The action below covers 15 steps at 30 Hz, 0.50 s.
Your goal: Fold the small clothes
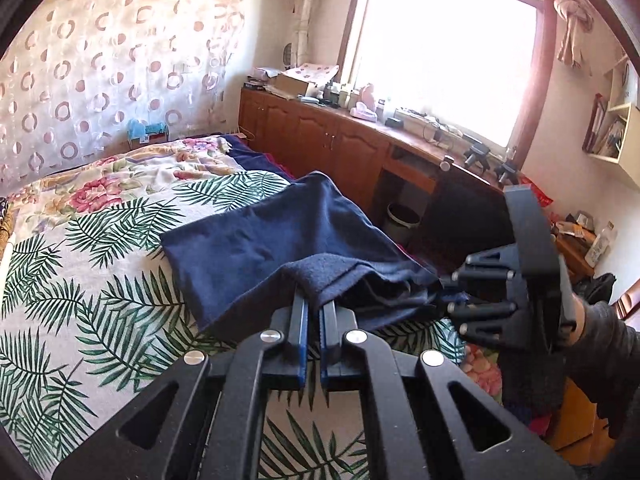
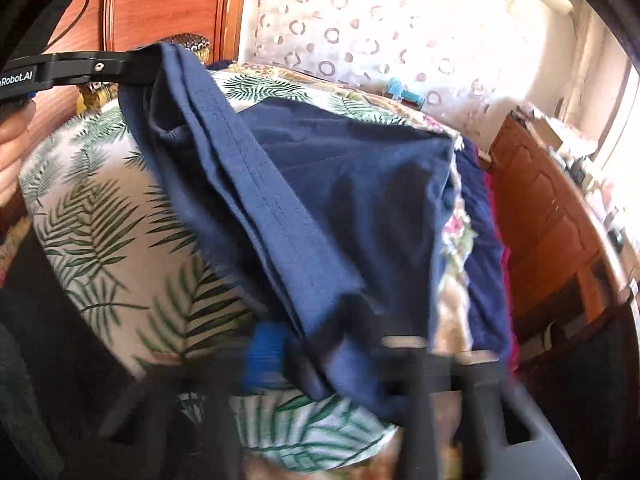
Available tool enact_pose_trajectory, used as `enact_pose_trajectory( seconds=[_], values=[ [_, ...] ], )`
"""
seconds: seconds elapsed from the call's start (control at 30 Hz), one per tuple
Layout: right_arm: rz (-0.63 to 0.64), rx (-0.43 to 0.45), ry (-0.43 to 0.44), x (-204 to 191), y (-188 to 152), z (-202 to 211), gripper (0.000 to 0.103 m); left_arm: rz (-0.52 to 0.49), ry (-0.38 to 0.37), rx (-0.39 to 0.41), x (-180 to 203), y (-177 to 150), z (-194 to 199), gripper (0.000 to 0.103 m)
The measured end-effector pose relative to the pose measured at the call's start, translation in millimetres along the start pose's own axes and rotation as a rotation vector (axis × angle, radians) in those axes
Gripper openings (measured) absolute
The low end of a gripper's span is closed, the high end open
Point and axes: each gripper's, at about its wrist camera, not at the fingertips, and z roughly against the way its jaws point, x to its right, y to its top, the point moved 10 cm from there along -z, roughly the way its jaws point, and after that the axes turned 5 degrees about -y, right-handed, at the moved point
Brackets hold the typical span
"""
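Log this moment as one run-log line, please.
step: fold lift | left gripper: shut on navy blue cloth garment | right gripper: shut on garment | surface: palm-leaf print bedsheet

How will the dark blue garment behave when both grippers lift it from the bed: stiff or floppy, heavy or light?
The dark blue garment is probably floppy: it sags and creases between the left gripper and the right gripper. It seems light, since thin edges alone hold it up. Its loose end would likely drag over the leaf-print bedsheet.

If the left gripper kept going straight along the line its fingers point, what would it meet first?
The left gripper is already shut on the navy garment, so more of that cloth comes first, then probably the leaf-print bedcover beneath it; the depth past the fold is hard to judge.
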Motion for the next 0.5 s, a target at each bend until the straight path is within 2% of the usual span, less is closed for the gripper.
enact_pose_trajectory(
  seconds=[0.1,0.23,0.3,0.37,0.5],
  values=[
    [0.043,0.043,-0.049,8.5,41.0,-2.1,0.012,0.029,0.032,0.027,-20.6,15.3,0.0,0.005],
    [0.073,0.084,-0.079,19.9,107.0,-25.7,0.012,0.078,0.055,0.034,-52.4,37.1,-8.1,0.005],
    [0.092,0.09,-0.081,19.9,132.1,-45.2,0.012,0.123,0.028,0.039,-67.2,48.2,-8.9,0.006],
    [0.094,0.09,-0.064,16.3,150.3,-65.0,0.012,0.146,0.023,0.053,-78.8,54.1,-5.2,0.013],
    [0.135,0.043,-0.042,4.8,157.5,-107.8,0.012,0.156,0.067,0.11,-103.3,61.3,9.9,0.04]
  ],
)
